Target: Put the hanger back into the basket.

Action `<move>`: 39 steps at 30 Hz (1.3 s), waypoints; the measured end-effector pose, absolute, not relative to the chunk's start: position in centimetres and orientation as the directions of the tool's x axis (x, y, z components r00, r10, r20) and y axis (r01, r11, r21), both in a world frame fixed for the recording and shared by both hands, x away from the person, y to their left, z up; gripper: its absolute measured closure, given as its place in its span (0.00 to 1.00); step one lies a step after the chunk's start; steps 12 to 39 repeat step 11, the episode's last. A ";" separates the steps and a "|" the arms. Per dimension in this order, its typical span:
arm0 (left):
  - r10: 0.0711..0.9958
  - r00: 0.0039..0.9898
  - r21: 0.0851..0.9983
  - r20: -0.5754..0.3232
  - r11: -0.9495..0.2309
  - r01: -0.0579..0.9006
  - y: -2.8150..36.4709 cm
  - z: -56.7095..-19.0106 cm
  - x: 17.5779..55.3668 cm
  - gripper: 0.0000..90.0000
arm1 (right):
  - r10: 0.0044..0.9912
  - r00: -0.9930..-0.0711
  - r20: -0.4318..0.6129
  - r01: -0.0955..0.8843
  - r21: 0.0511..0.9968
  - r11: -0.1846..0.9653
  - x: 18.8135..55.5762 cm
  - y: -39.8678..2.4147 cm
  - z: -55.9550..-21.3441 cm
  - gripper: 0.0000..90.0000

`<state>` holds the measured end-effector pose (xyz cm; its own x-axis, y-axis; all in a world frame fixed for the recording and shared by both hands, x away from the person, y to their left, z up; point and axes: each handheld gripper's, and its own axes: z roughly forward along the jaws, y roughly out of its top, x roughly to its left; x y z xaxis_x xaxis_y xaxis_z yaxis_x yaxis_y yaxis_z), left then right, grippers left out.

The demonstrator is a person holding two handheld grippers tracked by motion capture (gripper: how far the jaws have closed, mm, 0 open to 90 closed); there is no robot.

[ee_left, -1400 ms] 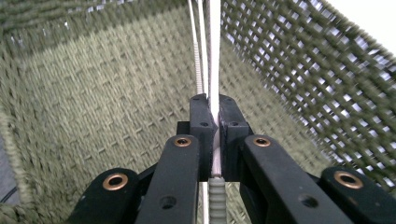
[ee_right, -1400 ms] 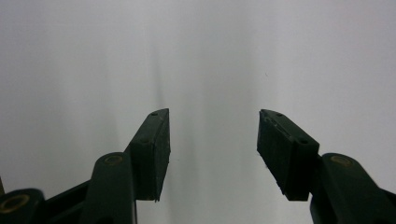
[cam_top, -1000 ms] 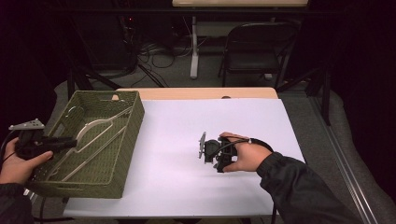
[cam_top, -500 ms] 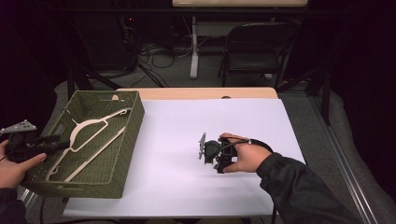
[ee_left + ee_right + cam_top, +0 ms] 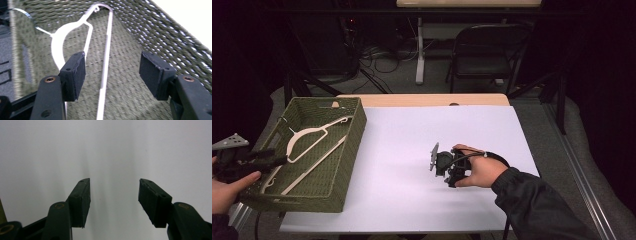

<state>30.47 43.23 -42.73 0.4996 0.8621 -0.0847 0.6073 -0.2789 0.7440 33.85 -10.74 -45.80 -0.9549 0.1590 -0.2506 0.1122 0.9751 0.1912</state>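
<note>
White hanger blurred, cut off below; left hand-held gripper just spread, empty.

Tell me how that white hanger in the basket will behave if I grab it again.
The white hanger looks thin and rigid, so probably light and stiff. Its long bar lies loose across the woven basket, so a one-ended pinch would likely make it swing. The hook sits near the weave and may snag.
</note>
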 end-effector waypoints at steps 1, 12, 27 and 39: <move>0.860 0.503 0.745 -0.083 -0.282 0.604 42.8 -42.7 30.3 0.43 | 0.177 -0.953 -0.245 0.129 0.201 0.971 33.7 -11.1 -45.8 0.48; 0.799 0.593 0.771 -0.099 -0.314 0.553 37.8 -43.0 28.7 0.42 | 0.336 -0.918 -0.212 0.278 0.261 0.924 32.7 -15.8 -46.8 0.47; 0.799 0.593 0.771 -0.099 -0.314 0.553 37.8 -43.0 28.7 0.42 | 0.336 -0.918 -0.212 0.278 0.261 0.924 32.7 -15.8 -46.8 0.47; 0.799 0.593 0.771 -0.099 -0.314 0.553 37.8 -43.0 28.7 0.42 | 0.336 -0.918 -0.212 0.278 0.261 0.924 32.7 -15.8 -46.8 0.47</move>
